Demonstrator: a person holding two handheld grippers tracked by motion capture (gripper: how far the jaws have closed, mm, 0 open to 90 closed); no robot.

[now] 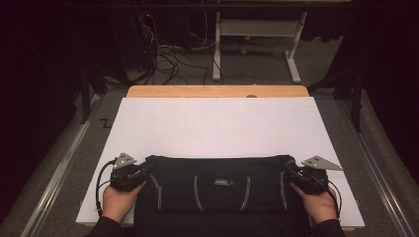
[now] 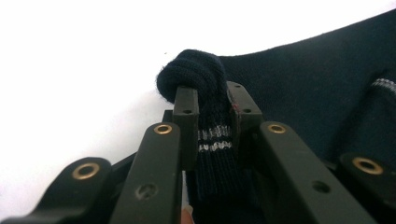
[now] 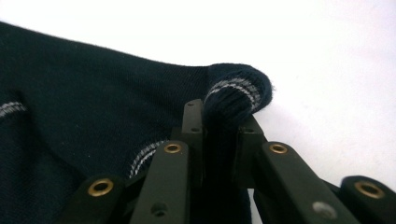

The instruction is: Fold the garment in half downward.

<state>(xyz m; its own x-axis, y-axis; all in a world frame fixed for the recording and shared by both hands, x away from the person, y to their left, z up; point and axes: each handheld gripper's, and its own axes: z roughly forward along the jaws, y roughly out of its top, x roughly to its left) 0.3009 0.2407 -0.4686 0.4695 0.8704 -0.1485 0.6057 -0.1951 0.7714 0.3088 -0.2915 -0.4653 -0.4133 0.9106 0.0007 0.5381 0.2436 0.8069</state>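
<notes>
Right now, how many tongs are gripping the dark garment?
2. The left tongs pinch the dark garment at its far left corner; the right tongs pinch its far right corner. Both clamp folded striped fabric.

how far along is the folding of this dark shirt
Done: the dark garment lies folded into a band on the white sheet. In hand: left gripper and right gripper each pinch a ribbed, striped corner. Left, probably: another fold; the corners aren't carried over yet.

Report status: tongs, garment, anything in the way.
Left tongs shut on dark garment, left far corner. Right tongs shut on right far corner. Garment lies folded on white board. Nothing lies beyond it.
</notes>
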